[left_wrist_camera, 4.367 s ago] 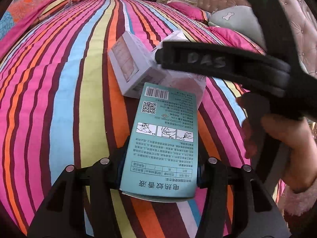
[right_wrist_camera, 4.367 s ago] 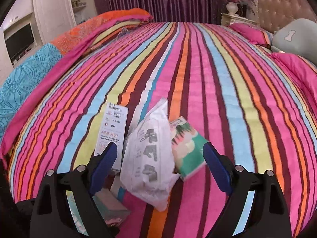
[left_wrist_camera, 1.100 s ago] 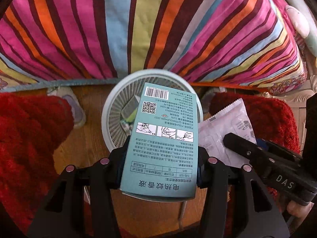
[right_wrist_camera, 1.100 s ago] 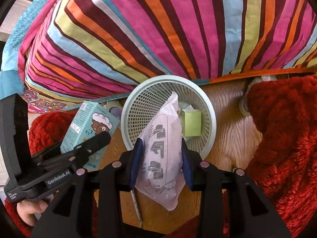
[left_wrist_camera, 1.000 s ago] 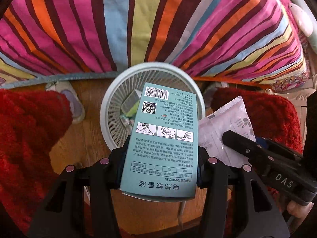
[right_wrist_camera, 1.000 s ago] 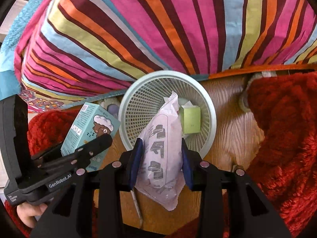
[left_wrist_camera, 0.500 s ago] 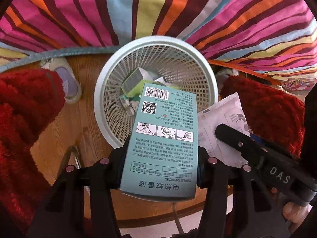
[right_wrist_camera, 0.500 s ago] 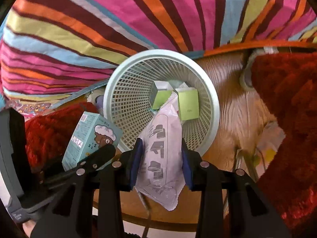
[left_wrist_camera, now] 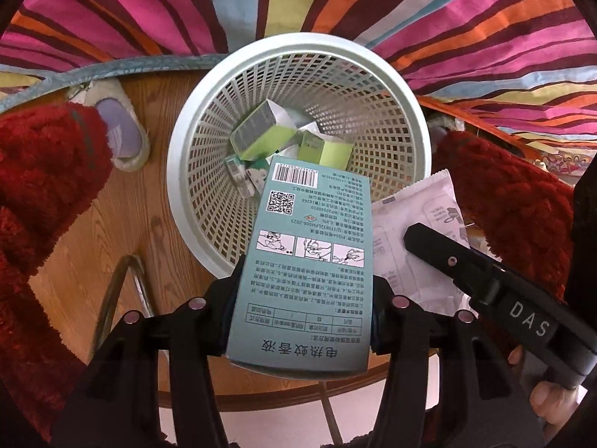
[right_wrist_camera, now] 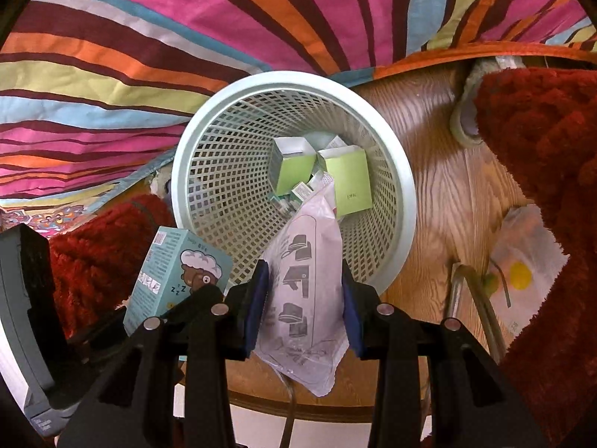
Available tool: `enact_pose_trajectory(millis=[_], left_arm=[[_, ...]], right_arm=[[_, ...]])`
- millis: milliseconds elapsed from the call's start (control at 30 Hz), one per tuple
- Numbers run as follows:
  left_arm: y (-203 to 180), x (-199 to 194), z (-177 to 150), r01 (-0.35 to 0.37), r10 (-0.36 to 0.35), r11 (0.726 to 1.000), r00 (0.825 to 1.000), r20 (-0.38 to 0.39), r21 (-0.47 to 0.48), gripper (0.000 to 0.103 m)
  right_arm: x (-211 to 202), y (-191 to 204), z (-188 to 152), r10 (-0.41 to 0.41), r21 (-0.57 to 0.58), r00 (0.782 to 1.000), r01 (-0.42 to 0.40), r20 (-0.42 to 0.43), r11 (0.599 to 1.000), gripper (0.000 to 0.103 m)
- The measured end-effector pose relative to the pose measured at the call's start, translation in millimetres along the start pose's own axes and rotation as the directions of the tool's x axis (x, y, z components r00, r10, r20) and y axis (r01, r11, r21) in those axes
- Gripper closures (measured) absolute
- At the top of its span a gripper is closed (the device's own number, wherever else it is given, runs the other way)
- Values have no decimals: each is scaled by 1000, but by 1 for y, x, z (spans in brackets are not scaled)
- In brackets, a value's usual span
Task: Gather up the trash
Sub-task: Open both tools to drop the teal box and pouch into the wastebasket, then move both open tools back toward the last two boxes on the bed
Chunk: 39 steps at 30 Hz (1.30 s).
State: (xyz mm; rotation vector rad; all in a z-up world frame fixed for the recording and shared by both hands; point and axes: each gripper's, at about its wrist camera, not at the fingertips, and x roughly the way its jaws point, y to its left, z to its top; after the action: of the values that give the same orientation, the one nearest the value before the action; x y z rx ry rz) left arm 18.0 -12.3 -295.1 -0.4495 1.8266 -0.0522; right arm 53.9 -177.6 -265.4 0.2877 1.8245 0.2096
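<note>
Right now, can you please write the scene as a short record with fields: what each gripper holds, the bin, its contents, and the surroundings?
left gripper: shut on the teal box, above the near edge of the bin
right gripper: shut on the white pouch, its tip over the bin opening
bin: pale mesh basket, upright on the wooden floor, beside the striped bedspread
contents: green boxes and smaller packaging
surroundings: red fuzzy fabric on both sides, a slipper on the floor
task state: both items not yet dropped
</note>
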Motion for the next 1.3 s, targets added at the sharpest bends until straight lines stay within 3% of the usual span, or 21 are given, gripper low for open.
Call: enact_pose_trajectory(millis=[233, 267, 300, 333, 367, 400, 800, 967, 1067, 1167, 1233, 1267, 1300], left_arm=[[3, 12, 4, 4, -5, 1000, 999, -47, -21, 48], [4, 15, 5, 1, -3, 1000, 998, -62, -30, 26], [5, 17, 5, -18, 16, 999, 998, -69, -36, 17], [7, 17, 5, -36, 33, 998, 998, -55, -43, 15], [8, 16, 6, -40, 38, 998, 998, -42, -54, 15], [10, 13, 7, -32, 31, 997, 999, -17, -69, 15], [15, -6, 7, -6, 11, 997, 997, 71, -72, 12], [15, -36, -1, 7, 8, 997, 981, 194, -78, 12], [13, -66, -9, 4, 18, 998, 949, 316, -68, 12], [10, -90, -13, -1, 21, 999, 915, 402, -49, 12], [6, -105, -18, -9, 19, 1000, 890, 456, -25, 12], [6, -111, -20, -18, 22, 1000, 879, 476, -13, 12], [4, -120, -23, -32, 29, 999, 864, 503, -2, 12]], right_arm=[[8, -3, 4, 0, 23, 1000, 0, -23, 1000, 67], [10, -4, 5, 7, 32, 1000, -6, -30, 999, 63], [12, -7, 6, 8, 48, 999, -7, -34, 999, 43], [11, -10, 7, -6, 59, 1000, 8, -27, 998, 37], [10, -15, 8, -16, 86, 1000, 17, -17, 996, 20], [9, -19, 8, 1, 107, 1000, -1, -6, 994, 18], [-3, -17, 3, 8, 104, 998, -14, 57, 994, 18], [-28, -12, -3, 28, 65, 986, -39, 165, 997, 18], [-56, -4, -12, 35, -5, 962, -35, 270, 999, 18], [-84, 8, -23, 24, -82, 923, 8, 384, 997, 18], [-103, 15, -31, 23, -128, 886, 41, 464, 991, 18], [-119, 20, -38, 20, -158, 842, 77, 538, 984, 18], [-126, 22, -40, 21, -171, 822, 93, 569, 981, 18]])
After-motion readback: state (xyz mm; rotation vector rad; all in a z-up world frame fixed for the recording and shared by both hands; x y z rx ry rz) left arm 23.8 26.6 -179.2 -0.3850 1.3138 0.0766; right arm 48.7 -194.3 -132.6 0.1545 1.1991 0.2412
